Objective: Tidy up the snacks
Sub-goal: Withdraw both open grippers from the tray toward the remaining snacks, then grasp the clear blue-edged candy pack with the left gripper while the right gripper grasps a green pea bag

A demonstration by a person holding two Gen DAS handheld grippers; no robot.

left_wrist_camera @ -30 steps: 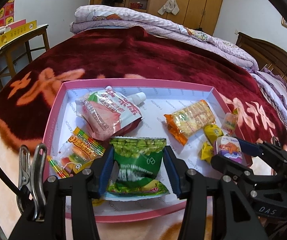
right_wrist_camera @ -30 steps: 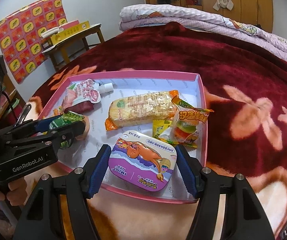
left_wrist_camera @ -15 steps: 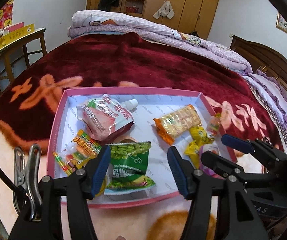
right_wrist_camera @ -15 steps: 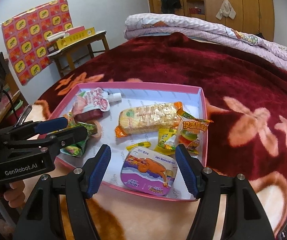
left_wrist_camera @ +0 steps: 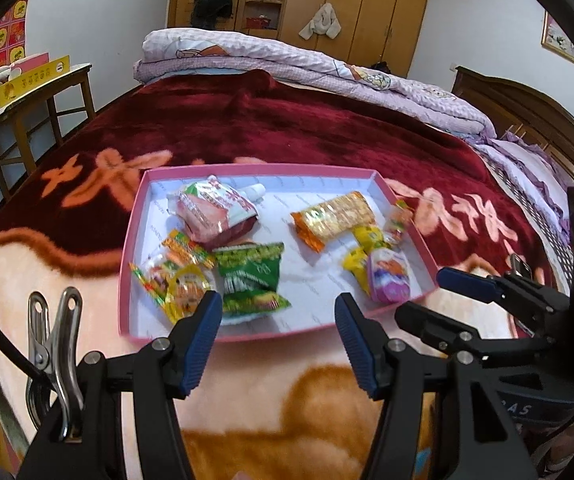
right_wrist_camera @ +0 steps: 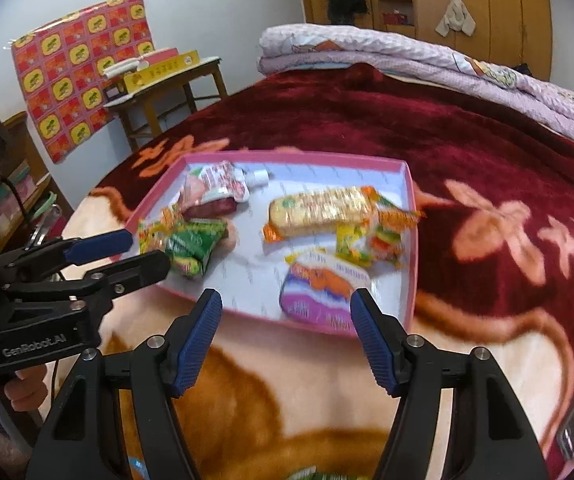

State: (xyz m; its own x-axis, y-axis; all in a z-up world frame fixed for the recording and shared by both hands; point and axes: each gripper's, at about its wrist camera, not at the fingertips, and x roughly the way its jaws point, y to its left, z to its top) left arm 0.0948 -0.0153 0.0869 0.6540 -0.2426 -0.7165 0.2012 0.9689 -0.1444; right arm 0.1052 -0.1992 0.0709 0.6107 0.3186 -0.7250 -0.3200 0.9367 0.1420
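Observation:
A pink tray [left_wrist_camera: 247, 169] [right_wrist_camera: 405, 248] lies on the bed and holds several snacks: a green bag [left_wrist_camera: 253, 282] [right_wrist_camera: 193, 246], a pink spouted pouch [left_wrist_camera: 215, 210] [right_wrist_camera: 217, 186], a yellow cracker pack [left_wrist_camera: 333, 218] [right_wrist_camera: 319, 212], a purple tin [left_wrist_camera: 389, 276] [right_wrist_camera: 323, 292] and small candy packets [left_wrist_camera: 179, 276]. My left gripper [left_wrist_camera: 279, 340] is open and empty, in front of the tray's near edge. My right gripper [right_wrist_camera: 287, 336] is open and empty, also just short of the near edge, in line with the purple tin.
The tray rests on a dark red and cream floral blanket [left_wrist_camera: 287, 128]. A folded lilac quilt [left_wrist_camera: 307, 64] lies at the far side. A wooden table with a yellow box [left_wrist_camera: 27, 80] stands left of the bed. Wardrobes line the back wall.
Both grippers have drawn back from the tray toward me. The green bag and the purple tin, earlier between the fingers, now lie free in the tray.

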